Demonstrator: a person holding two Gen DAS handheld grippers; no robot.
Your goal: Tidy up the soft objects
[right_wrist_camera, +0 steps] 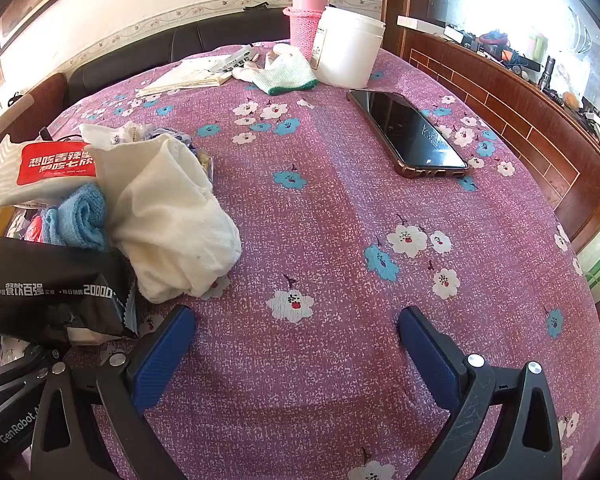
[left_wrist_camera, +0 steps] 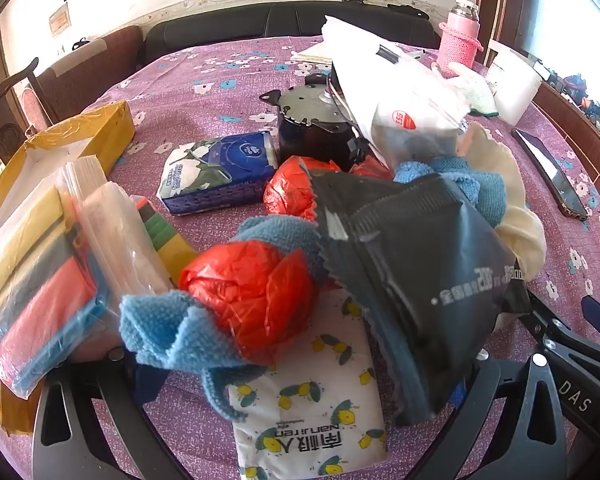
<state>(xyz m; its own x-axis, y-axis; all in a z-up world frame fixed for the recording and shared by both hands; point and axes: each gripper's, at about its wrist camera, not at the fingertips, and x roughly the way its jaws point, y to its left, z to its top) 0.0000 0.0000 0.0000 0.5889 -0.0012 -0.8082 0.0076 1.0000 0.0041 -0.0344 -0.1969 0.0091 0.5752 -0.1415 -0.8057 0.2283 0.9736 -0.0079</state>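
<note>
So both my tongs, left tongs (left_wrist_camera: 296,364) and right tongs (right_wrist_camera: 296,344), hang spread and empty, ready to sort the pile (left_wrist_camera: 340,240) into the box (left_wrist_camera: 112,124).

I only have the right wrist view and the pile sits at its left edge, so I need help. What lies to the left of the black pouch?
Observer: A yellow box holding bagged, coloured cloths.
Operator: Anything under the pouch?
Observer: A white packet with a lemon print, lying flat on the tablecloth.
Operator: Are the left tongs gripping anything?
Observer: No. The left tongs are wide open around the pile, with a blue towel and a red plastic bag between them.
</note>
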